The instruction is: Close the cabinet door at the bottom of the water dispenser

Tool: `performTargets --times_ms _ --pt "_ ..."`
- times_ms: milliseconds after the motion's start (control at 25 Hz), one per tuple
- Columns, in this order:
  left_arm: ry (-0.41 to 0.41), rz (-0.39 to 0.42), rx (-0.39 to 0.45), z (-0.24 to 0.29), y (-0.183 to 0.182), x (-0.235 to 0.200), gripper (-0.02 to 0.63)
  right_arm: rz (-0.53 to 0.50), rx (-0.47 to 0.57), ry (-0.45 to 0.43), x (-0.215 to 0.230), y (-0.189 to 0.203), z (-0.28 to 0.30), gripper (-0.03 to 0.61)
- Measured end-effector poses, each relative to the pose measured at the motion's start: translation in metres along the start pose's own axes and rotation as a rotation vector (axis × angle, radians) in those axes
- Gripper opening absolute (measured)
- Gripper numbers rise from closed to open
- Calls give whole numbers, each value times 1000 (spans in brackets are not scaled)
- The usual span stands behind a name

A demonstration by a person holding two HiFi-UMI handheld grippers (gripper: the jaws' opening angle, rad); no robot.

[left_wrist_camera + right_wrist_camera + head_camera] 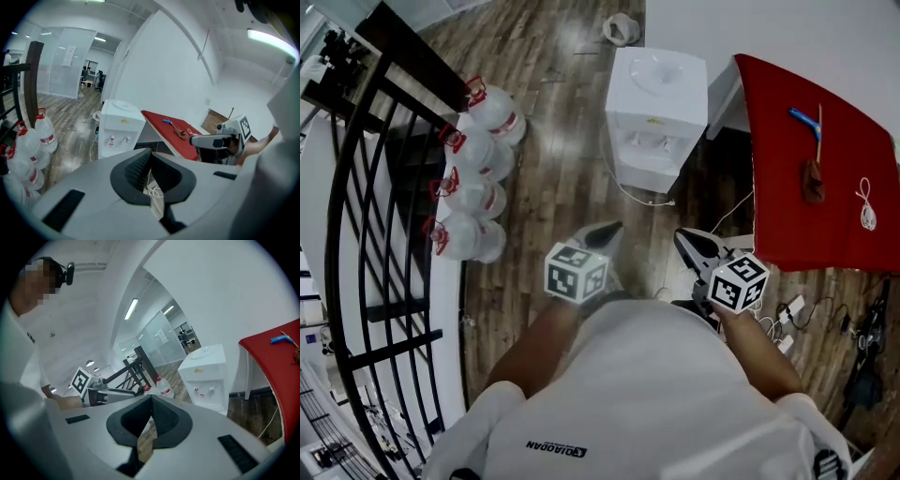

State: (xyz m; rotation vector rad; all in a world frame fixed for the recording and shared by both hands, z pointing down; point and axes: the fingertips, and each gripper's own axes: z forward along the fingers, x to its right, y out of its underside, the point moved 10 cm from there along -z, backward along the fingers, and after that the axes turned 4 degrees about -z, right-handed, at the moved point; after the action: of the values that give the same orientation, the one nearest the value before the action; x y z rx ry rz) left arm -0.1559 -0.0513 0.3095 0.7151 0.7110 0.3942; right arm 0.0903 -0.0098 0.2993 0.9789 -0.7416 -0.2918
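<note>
The water dispenser (656, 112) stands on the wood floor (558, 169) left of the red surface (806, 187); its bottom door is hidden from view. Left tongs (602, 232) and right tongs (686, 242), both clenched and empty, are held side by side before the person's chest, tilted slightly downward toward it, well apart from it.

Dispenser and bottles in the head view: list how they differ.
The dispenser is a white box; the bottles are clear, rounded, with red caps. The dispenser stands alone beside the red table; the bottles cluster by the black railing. Both stand on the wood floor.
</note>
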Motion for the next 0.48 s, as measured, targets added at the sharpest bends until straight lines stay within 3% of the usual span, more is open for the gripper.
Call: performTargets --times_ms 280,480 --pt "0 37 72 12 -1 81 -2 -102 61 -64 -5 -8 -61 21" --pt "-13 37 70 3 24 115 -2 -38 87 -15 -1 6 -95 21"
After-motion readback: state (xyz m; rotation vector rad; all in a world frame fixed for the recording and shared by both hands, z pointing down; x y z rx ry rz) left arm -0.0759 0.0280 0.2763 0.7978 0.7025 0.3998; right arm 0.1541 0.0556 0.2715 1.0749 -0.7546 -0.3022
